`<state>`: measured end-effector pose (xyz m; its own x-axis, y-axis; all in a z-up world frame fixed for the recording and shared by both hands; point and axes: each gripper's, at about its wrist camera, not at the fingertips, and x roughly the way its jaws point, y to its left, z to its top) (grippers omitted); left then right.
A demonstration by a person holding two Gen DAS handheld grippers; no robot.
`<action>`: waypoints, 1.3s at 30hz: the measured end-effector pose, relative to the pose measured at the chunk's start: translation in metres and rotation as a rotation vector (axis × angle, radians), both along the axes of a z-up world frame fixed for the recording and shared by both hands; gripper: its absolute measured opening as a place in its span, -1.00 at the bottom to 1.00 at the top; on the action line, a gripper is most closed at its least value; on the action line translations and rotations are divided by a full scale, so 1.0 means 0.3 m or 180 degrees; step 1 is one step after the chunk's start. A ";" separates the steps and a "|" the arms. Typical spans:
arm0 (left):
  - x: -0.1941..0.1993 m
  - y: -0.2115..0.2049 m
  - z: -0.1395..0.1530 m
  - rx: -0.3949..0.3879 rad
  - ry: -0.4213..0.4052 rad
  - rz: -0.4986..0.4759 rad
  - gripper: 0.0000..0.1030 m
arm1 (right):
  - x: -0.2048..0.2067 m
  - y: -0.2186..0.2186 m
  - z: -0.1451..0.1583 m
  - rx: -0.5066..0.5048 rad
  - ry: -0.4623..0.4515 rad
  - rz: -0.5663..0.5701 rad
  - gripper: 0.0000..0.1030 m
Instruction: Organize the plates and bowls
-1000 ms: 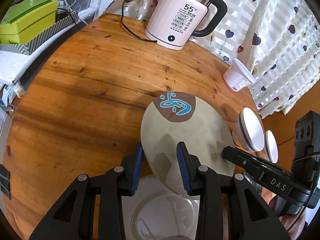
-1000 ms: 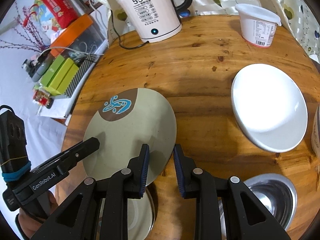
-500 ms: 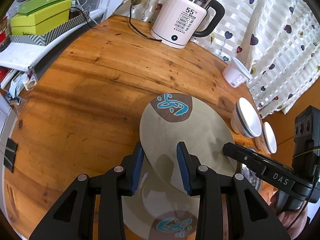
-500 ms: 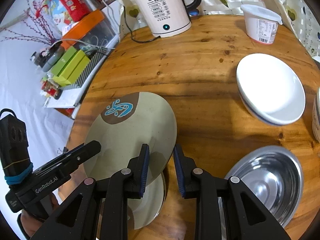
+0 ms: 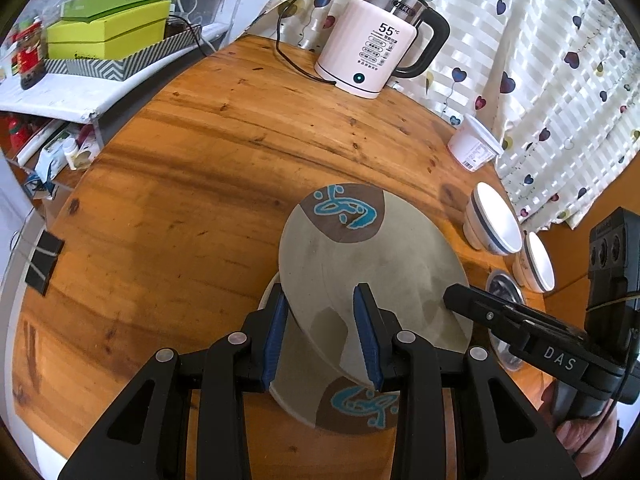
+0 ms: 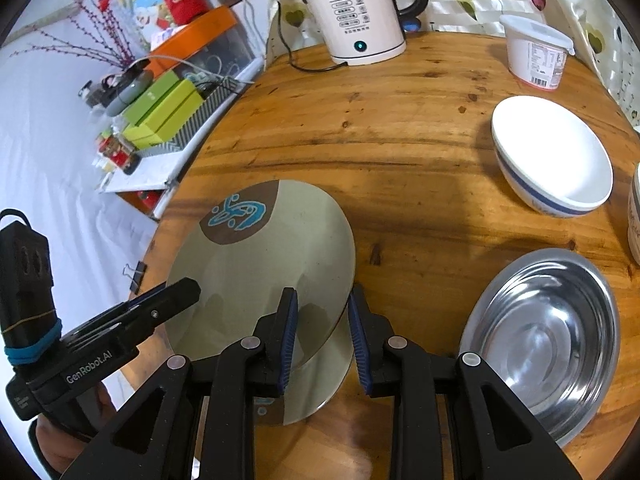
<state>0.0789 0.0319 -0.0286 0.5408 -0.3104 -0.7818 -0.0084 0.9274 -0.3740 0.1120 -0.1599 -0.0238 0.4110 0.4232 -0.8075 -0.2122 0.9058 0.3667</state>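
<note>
A grey-green plate [image 5: 372, 268] with a brown patch and a blue motif is held tilted above the wooden table [image 5: 200, 200]. My left gripper [image 5: 320, 336] is shut on its near left rim. My right gripper [image 6: 323, 340] is shut on its near right rim [image 6: 340, 304]. Under it a second, matching plate [image 5: 312, 392] lies flat on the table, partly covered by the held one. From the right wrist, the held plate [image 6: 256, 272] hides most of the lower plate [image 6: 316, 388], and the left gripper [image 6: 188, 292] clamps the far rim.
At the right stand a white bowl with a blue stripe [image 6: 552, 156], a steel bowl [image 6: 548, 340] and a smaller white bowl [image 5: 536, 264]. At the back are a white kettle [image 5: 372, 52] with its cord and a lidded tub [image 5: 474, 146]. Shelves with boxes lie beyond the left edge.
Both grippers have carried the plate back toward the near edge of the table. The matching plate underneath, with its blue motif, has come into view below it.
</note>
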 end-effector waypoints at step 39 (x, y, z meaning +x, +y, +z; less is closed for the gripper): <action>-0.116 -0.032 -0.056 0.0228 -0.0044 0.0020 -0.32 | -0.080 0.019 -0.065 -0.0152 -0.0101 0.0207 -0.47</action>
<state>0.0441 0.0224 -0.0455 0.5535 -0.2504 -0.7943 -0.0096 0.9517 -0.3068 0.0881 -0.1543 -0.0432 0.4097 0.4112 -0.8143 -0.2820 0.9060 0.3156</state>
